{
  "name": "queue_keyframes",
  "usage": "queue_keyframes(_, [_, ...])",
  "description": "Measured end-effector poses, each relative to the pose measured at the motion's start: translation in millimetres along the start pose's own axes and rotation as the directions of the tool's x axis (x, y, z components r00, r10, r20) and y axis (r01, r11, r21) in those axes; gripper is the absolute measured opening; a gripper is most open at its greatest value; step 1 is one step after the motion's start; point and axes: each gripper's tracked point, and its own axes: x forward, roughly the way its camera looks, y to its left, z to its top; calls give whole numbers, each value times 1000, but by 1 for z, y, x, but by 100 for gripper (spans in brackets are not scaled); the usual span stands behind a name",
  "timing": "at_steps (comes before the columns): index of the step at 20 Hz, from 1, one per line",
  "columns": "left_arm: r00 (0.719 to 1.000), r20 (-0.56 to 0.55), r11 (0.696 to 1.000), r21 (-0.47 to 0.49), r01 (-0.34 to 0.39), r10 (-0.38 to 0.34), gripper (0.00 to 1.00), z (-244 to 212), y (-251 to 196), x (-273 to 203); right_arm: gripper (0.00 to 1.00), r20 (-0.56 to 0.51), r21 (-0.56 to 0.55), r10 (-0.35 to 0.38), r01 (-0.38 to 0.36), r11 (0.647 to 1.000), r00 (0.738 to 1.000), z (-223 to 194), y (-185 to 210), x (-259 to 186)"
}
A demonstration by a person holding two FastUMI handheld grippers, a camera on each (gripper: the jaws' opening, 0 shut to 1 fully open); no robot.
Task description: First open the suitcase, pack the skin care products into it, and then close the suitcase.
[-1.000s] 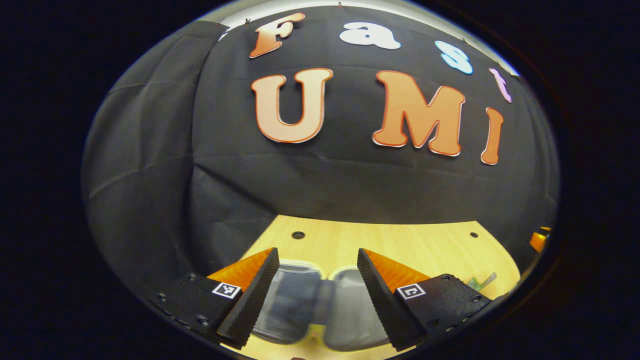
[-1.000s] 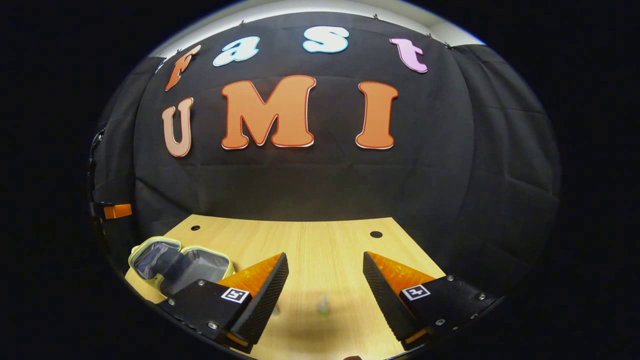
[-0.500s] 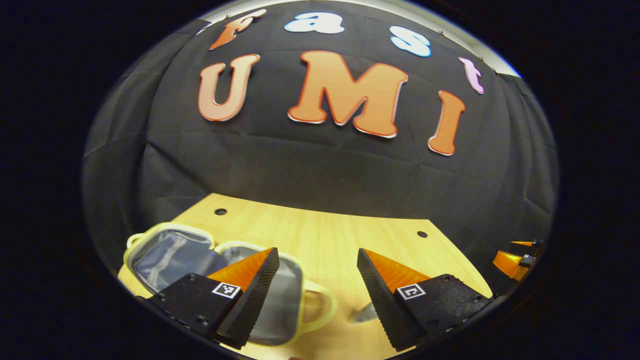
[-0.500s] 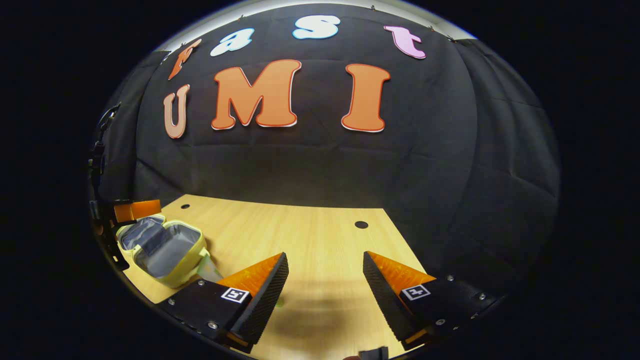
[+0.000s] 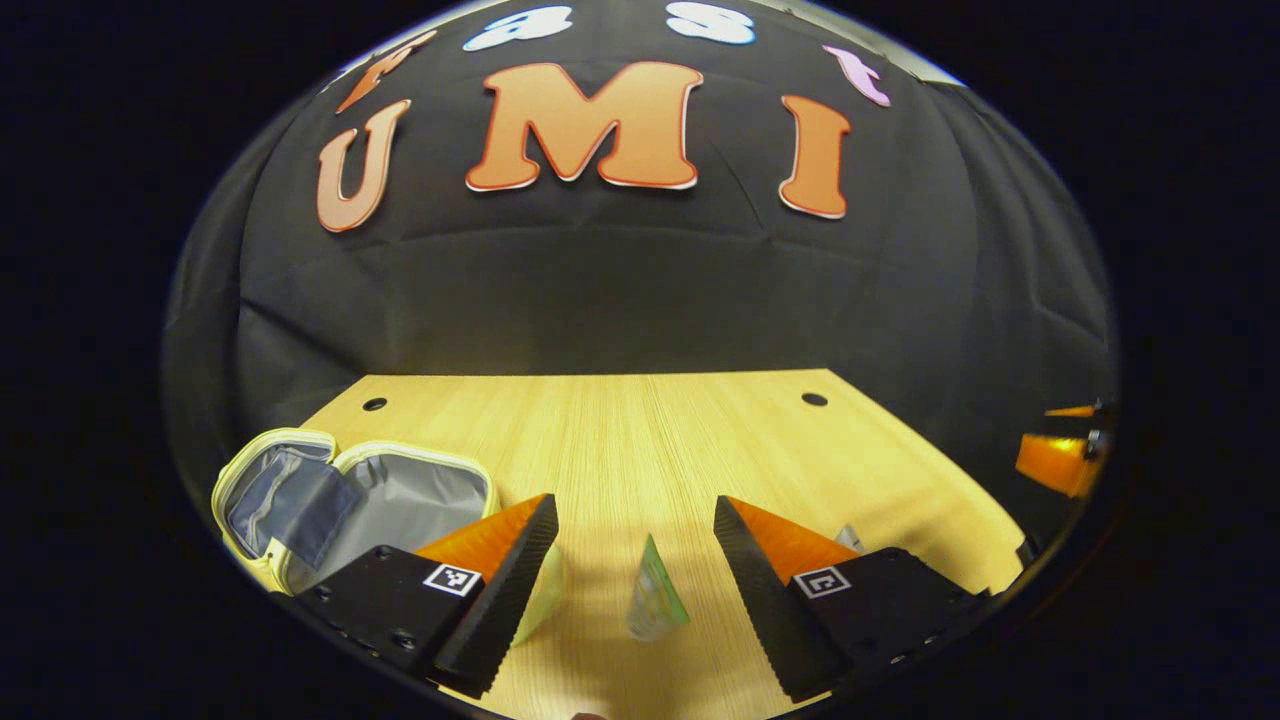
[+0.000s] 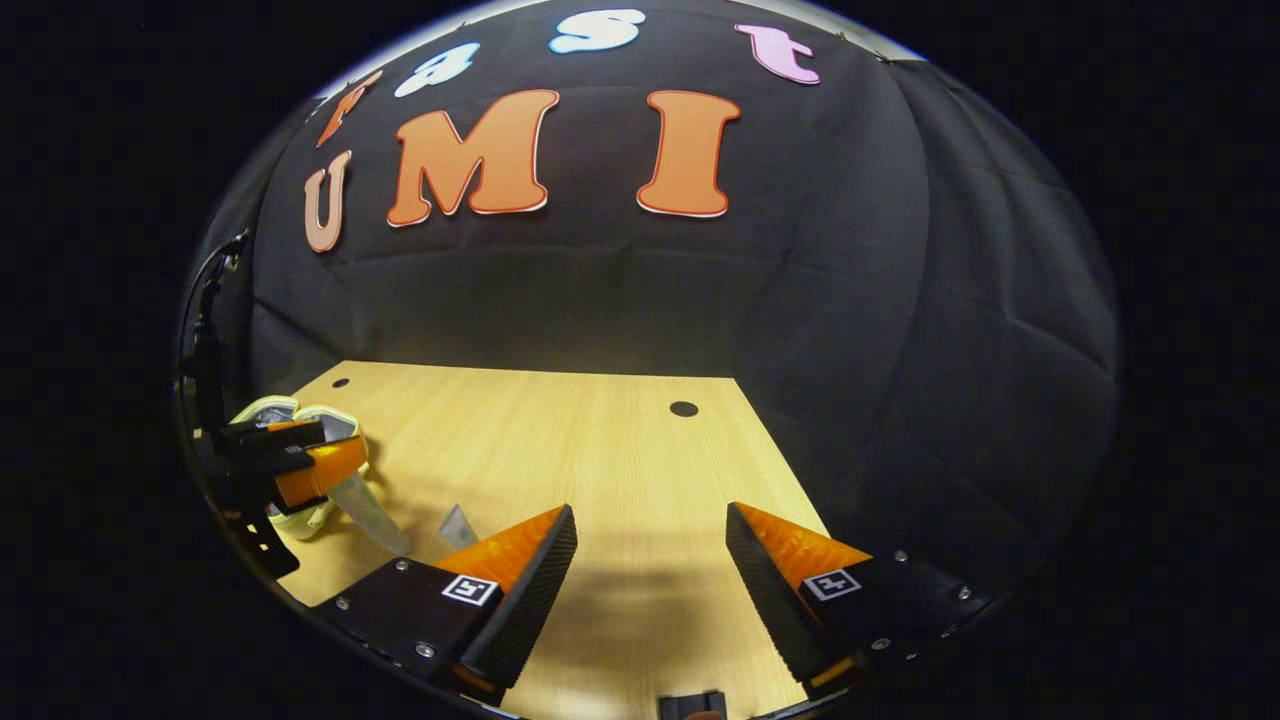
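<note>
The small suitcase [image 5: 350, 490] lies open on the wooden table [image 5: 620, 440] at the left of the left gripper view, pale yellow rim up and grey lining showing. My left gripper [image 5: 633, 510] is open, and a green-and-white skin care tube [image 5: 655, 600] lies on the table between its fingers, untouched. A pale tube [image 5: 545, 600] lies beside the left finger. My right gripper [image 6: 650, 515] is open over bare wood. In the right gripper view, the left gripper [image 6: 300, 465] stands in front of the suitcase [image 6: 285, 412], with a tube [image 6: 370, 512] and a small sachet [image 6: 458, 525] nearby.
Round holes [image 5: 814, 399] dot the table's far side near the black cloth wall. Another small packet [image 5: 850, 537] peeks from behind the right finger in the left gripper view. The other gripper [image 5: 1058, 462] shows at that view's far right edge.
The left gripper has swung right, away from over the open suitcase, and now has the green tube between its fingers. The right gripper has shifted right, so the suitcase slid to its view's left edge.
</note>
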Motion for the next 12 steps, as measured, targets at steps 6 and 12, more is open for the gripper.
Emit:
queue_keyframes(6, [997, -80, 1000, -2, -5, 5, 97, -67, -8, 20, 95, -39, -28, 15, -16, 999, 999, -14, -1, 10])
queue_keyframes(12, [993, -106, 998, 37, -48, 51, 36, -91, -2, 30, 96, -53, -53, 48, -51, 997, 997, -16, 15, 9])
